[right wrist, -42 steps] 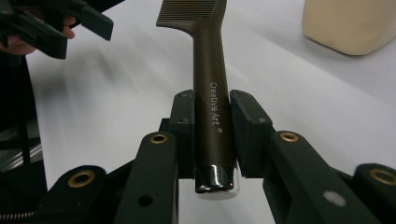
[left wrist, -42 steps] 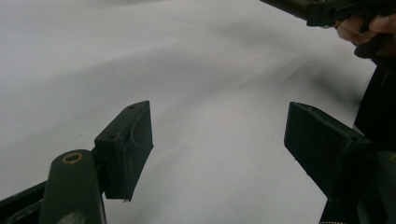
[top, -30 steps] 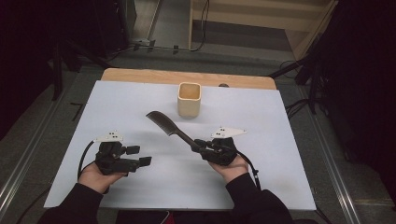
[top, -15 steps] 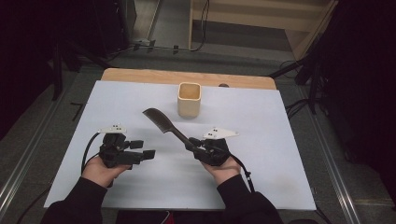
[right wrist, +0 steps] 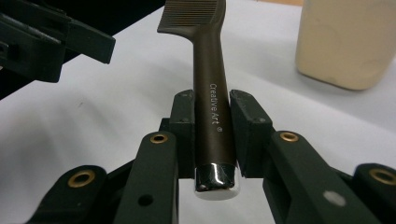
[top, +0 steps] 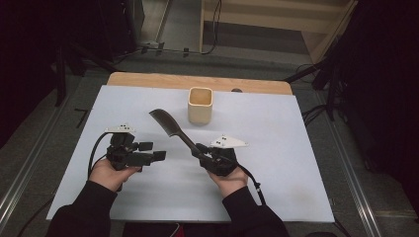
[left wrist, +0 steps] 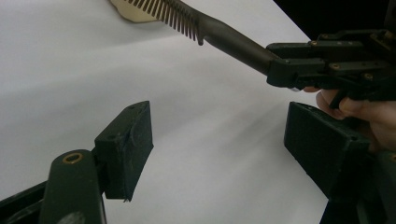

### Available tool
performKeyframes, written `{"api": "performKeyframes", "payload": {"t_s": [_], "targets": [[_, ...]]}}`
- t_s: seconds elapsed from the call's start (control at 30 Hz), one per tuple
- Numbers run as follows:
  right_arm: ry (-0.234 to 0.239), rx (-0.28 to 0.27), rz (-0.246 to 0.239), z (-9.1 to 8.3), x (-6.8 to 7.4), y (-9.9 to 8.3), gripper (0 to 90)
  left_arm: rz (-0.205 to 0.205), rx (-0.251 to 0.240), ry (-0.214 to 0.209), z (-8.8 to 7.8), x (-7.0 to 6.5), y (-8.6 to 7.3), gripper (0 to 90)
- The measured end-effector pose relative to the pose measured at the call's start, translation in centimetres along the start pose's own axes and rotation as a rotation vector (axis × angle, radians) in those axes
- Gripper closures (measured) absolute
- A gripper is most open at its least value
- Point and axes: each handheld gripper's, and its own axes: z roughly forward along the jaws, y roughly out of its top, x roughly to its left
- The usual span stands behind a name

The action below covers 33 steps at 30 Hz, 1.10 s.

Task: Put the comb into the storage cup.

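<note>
In the high view, the right gripper [top: 200, 149] sits just right of centre in the lower half of the frame, its jaws clamped on the handle of a dark comb [top: 169, 126] whose toothed head slants up and left, raised off the white table [top: 296, 148]. The left gripper [top: 157, 154] is at lower left, jaws apart and empty, near the comb but not touching it. A cream square cup [top: 200, 105] stands upright just above centre, close to the comb's head; what shows of its inside looks empty. In the left gripper view, that gripper's two black jaws stand wide at lower left and lower right with nothing between them; the comb crosses the top of the frame, teeth pointing down, its handle running into the right gripper [left wrist: 280, 70] at the upper right. In the right gripper view, the handle stands between the pads at centre, gripped near its shiny butt end, with the cup [right wrist: 345, 42] at upper right and the left gripper [right wrist: 88, 44] at upper left. With the grip so close to the end, the long head could swing or pivot between the pads, and might clip the cup's rim and tip it if brought to the opening off-line.
</note>
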Motion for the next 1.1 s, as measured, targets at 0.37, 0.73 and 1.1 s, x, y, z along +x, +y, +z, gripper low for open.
{"api": "performKeyframes", "payload": {"t_s": [0.37,0.73,1.1], "targets": [[-0.031,-0.065,0.014,0.8,1.0,-0.3,70.3,-0.024,-0.003,0.007,0.6,-0.2,1.3,24.2],[-0.059,-0.12,0.028,1.8,1.8,-0.6,70.3,-0.04,-0.02,0.042,0.7,-0.2,2.7,25.4],[-0.056,-0.156,0.059,3.0,2.6,-0.7,70.3,-0.064,-0.047,0.069,1.2,-0.1,3.7,25.5]]}}
